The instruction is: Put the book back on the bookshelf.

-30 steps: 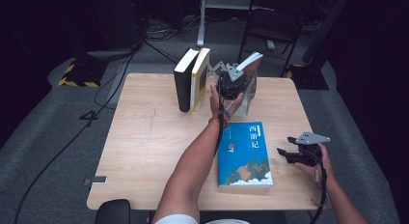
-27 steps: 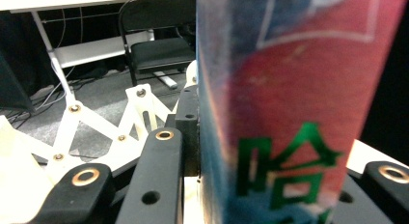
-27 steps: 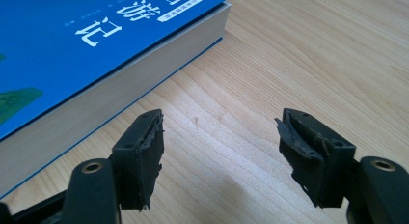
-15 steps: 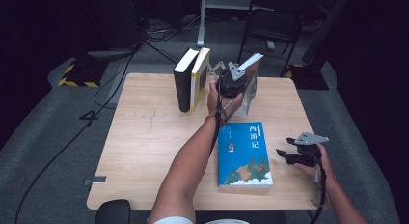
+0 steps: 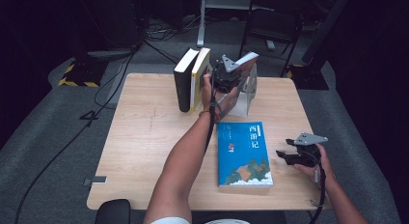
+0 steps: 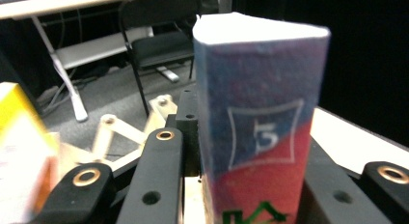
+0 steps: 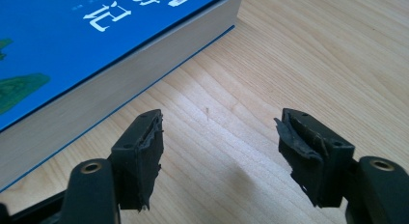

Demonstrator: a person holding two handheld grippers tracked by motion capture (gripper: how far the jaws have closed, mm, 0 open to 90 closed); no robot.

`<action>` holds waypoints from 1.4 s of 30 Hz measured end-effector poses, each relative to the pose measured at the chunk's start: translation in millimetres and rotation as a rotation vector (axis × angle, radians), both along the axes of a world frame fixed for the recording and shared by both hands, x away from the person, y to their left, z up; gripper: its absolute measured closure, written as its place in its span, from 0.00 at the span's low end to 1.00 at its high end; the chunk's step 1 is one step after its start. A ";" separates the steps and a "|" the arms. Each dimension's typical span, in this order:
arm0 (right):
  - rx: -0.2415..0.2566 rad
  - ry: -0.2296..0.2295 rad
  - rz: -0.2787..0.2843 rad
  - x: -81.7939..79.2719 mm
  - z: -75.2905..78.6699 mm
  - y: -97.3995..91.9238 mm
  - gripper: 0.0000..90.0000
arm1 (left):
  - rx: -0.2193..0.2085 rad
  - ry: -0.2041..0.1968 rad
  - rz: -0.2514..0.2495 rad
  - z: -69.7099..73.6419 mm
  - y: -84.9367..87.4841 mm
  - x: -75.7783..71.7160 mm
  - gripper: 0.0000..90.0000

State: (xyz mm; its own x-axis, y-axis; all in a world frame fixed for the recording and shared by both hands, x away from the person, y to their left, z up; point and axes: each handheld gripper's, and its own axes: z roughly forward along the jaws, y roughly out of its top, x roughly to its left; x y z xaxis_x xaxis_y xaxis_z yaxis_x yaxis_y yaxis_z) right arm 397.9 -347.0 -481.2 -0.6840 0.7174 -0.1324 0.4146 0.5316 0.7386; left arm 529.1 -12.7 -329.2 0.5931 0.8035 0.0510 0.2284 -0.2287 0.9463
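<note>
Room: dark, grey carpet floor with cables, a metal-legged bench and a black chair beyond the table's far edge.
Surface: light wooden table, bare on its left half.
Standing books: a black book and a yellow-spined book stand together, leaning, near the middle of the far edge.
In the way: the yellow-spined book stands just left of the left gripper, and a white stand sits just right of it on the far edge.
Held book: blue-and-red book marked with a 5, upright between the jaws and raised above the table by the far edge.
Left gripper: jaws clamped on the blue-and-red book's lower part; they have just been closing on it.
Flat book: blue book lies face up at the near edge, right of centre.
Right gripper: jaws spread apart with nothing between them, low over bare wood just right of the blue book, near the table's near right corner.
</note>
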 end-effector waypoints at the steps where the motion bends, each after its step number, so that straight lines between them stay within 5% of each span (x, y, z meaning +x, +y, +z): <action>1: 0.000 -0.001 0.000 -0.1 0.2 0.1 0.37 | -0.006 -0.004 0.003 2.9 4.7 -2.1 0.81; 9: -0.013 0.002 0.014 -1.0 0.3 3.4 0.37 | -0.069 -0.046 0.041 23.1 45.9 -19.3 0.81; 19: -0.012 0.014 0.013 -0.2 -1.4 3.8 0.37 | -0.112 -0.107 0.063 44.6 69.3 -32.4 0.81; 25: -0.015 0.020 0.017 -1.0 -1.5 5.3 0.36 | -0.056 -0.097 0.141 28.9 67.2 -17.0 0.81; 31: -0.008 0.029 0.015 -0.2 -2.5 3.8 0.36 | -0.098 -0.077 0.182 3.2 61.8 7.8 0.81; 42: -0.008 0.035 0.024 0.3 -3.8 3.1 0.36 | -0.058 -0.072 0.240 -20.4 44.4 43.0 0.81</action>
